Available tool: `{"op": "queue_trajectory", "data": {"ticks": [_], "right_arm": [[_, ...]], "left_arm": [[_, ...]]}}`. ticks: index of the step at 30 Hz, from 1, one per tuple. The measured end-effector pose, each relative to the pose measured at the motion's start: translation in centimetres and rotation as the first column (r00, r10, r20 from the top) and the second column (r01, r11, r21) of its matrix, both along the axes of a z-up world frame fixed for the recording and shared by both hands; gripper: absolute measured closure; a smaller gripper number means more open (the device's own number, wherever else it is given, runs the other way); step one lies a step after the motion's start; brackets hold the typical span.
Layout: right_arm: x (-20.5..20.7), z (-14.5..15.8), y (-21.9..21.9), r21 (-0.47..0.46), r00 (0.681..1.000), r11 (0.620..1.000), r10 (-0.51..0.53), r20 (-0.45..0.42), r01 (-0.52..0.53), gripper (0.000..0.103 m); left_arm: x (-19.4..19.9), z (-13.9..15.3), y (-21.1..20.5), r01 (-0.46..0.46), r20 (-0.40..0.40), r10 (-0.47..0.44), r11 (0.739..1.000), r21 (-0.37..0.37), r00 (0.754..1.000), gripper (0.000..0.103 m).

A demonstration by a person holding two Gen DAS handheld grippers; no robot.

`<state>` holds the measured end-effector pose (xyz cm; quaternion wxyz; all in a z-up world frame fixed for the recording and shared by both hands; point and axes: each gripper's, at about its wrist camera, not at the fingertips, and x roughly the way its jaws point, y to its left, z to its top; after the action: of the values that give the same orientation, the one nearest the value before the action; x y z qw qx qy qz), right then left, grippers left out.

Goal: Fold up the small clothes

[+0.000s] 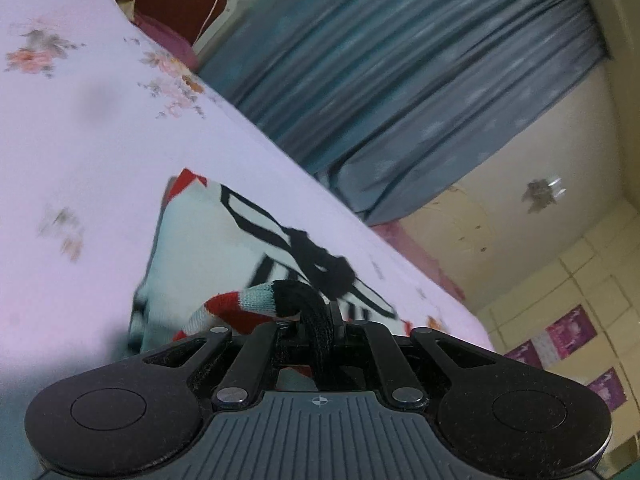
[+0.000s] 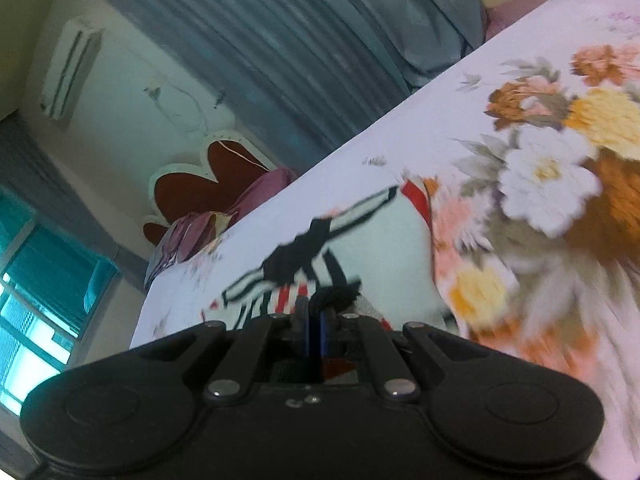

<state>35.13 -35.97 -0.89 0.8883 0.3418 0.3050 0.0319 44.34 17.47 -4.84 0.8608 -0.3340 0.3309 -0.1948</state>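
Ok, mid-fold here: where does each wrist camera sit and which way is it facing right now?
Left wrist: sits on the left gripper, looking along its fingers, tilted, over the floral bedsheet toward blue curtains; the gripper is shut on the small garment's striped edge.
Right wrist: sits on the right gripper, looking across the bed toward the headboard, air conditioner and window; it is shut on black fabric of that garment.
Shared: the garment, bedsheet, curtains, headboard. No hand or sleeve shows.

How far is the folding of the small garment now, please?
Done: both edges are picked up. In hand: the left gripper and right gripper are each shut on the knitted garment, the rest lying on the floral bedsheet. Left: laying the fold and releasing.
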Motion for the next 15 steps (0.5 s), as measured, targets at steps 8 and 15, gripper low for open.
{"op": "queue_trajectory", "data": {"ticks": [8, 15], "right_arm": [[11.6, -5.7, -3.7, 0.102, 0.987, 0.991, -0.067, -0.143, 0.082, 0.098], [15.5, -9.4, -4.9, 0.163, 0.983, 0.979, -0.101, -0.151, 0.125, 0.084]], "left_arm": [[12.5, -4.3, -2.0, 0.026, -0.144, -0.019, 0.998, 0.051, 0.989, 0.099], [16.5, -7.6, -2.3, 0.029, -0.188, -0.036, 0.999, -0.041, 0.982, 0.098]]}}
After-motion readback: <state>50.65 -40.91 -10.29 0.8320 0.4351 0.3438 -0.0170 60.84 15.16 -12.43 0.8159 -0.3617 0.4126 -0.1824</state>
